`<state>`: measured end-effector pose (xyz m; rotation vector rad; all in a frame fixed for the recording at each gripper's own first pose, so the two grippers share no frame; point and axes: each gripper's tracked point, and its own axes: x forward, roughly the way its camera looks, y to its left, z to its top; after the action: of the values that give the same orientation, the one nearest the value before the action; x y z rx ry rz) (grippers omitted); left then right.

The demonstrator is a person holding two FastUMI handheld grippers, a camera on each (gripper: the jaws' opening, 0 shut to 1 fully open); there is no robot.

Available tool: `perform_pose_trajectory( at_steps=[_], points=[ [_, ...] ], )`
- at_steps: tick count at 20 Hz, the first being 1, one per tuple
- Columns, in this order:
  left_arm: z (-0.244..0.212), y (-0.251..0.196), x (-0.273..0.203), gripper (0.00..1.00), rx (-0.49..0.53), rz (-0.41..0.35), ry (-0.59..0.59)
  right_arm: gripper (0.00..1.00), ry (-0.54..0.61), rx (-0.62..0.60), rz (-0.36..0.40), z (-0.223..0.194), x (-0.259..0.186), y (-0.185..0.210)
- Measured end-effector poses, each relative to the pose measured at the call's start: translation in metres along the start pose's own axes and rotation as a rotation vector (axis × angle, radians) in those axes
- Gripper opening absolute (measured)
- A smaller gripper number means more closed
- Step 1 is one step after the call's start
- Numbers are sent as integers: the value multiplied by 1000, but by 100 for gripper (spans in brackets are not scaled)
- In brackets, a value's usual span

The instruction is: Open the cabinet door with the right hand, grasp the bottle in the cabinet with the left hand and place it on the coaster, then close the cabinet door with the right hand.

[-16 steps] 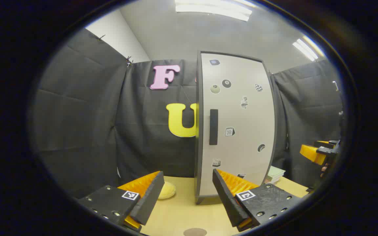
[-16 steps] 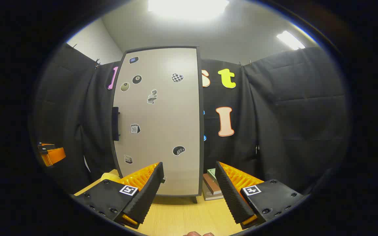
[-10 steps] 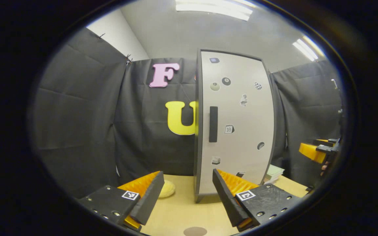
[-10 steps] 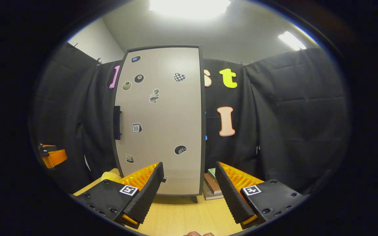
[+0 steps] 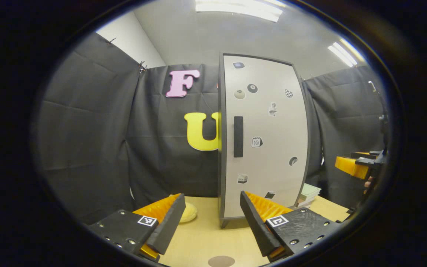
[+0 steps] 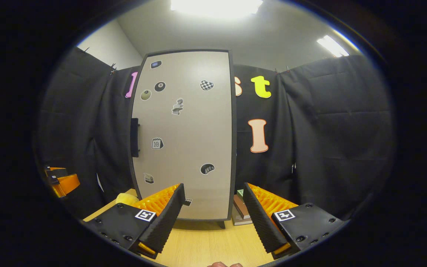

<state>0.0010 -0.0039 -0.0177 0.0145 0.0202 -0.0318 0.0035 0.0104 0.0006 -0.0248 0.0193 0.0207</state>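
A tall pale-grey cabinet (image 5: 265, 141) with a dark frame stands on the wooden table (image 5: 206, 241), its door shut, so the bottle inside is hidden. The black vertical handle (image 5: 238, 136) sits on the door's left side; in the right gripper view the cabinet (image 6: 184, 137) shows its handle (image 6: 135, 137) at its left edge. A round brown coaster (image 5: 221, 261) lies on the table just below my left gripper (image 5: 210, 222), which is open and empty. My right gripper (image 6: 213, 218) is open too, short of the door. The right gripper (image 5: 354, 167) also appears far right in the left gripper view.
A yellow soft round object (image 5: 189, 212) lies on the table left of the cabinet. A small stack of books (image 6: 240, 211) rests at the cabinet's right foot. Black cloth walls close in behind and on both sides.
Both views have shifted slightly: the cabinet looks a little larger and higher, so both grippers have crept toward it. The door stays shut and both grippers stay open.
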Motion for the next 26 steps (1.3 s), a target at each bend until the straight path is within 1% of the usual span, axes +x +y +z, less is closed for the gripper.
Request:
perform_pose_trajectory(
  at_steps=[1, 2, 3, 4, 5, 7, 11, 12, 13, 17, 19, 20, 21, 22, 23, 24, 26],
  points=[
    [0, 1, 0, 89, 1, 0, 0, 100, 2, -1, 3, 0, 0, 1],
    [-2, 1, 1, 91, 3, 3, -1, 100, 8, -2, 4, 0, 1, 3],
    [-3, 3, 2, 89, 4, 7, 1, 100, 17, -5, 6, -1, 2, 5],
    [-5, 5, 0, 89, 4, 10, 2, 100, 23, -15, 1, -2, 5, 6],
    [-5, 6, -1, 91, 4, 12, 3, 100, 22, -28, -5, -2, 8, 7],
    [-8, 11, -3, 91, 7, 20, 4, 100, 21, -37, -8, 0, 14, 8],
    [-15, 27, -6, 92, 23, 52, 11, 100, 25, 5, 33, 15, 31, 24],
    [-19, 32, -8, 92, 22, 61, 14, 97, 23, 10, 47, 20, 37, 31],
    [-21, 37, -10, 92, 20, 71, 18, 100, 19, 10, 57, 26, 43, 37],
    [-31, 55, -18, 92, 1, 108, 35, 100, 0, 6, 134, 53, 62, 72],
    [-36, 64, -20, 92, -9, 129, 42, 100, -22, -1, 155, 64, 71, 89],
    [-39, 71, -22, 92, -14, 143, 45, 97, -34, -8, 169, 68, 75, 99],
    [-41, 78, -24, 92, -21, 157, 47, 100, -39, -14, 185, 72, 81, 110],
    [-44, 83, -26, 92, -28, 171, 50, 97, -40, -17, 201, 75, 86, 121],
    [-46, 89, -28, 92, -36, 184, 54, 100, -40, -18, 218, 79, 91, 133],
    [-49, 93, -29, 89, -44, 195, 59, 100, -38, -16, 233, 81, 97, 145],
    [-55, 103, -33, 89, -55, 221, 68, 100, -26, -2, 270, 81, 106, 168]
  ],
)
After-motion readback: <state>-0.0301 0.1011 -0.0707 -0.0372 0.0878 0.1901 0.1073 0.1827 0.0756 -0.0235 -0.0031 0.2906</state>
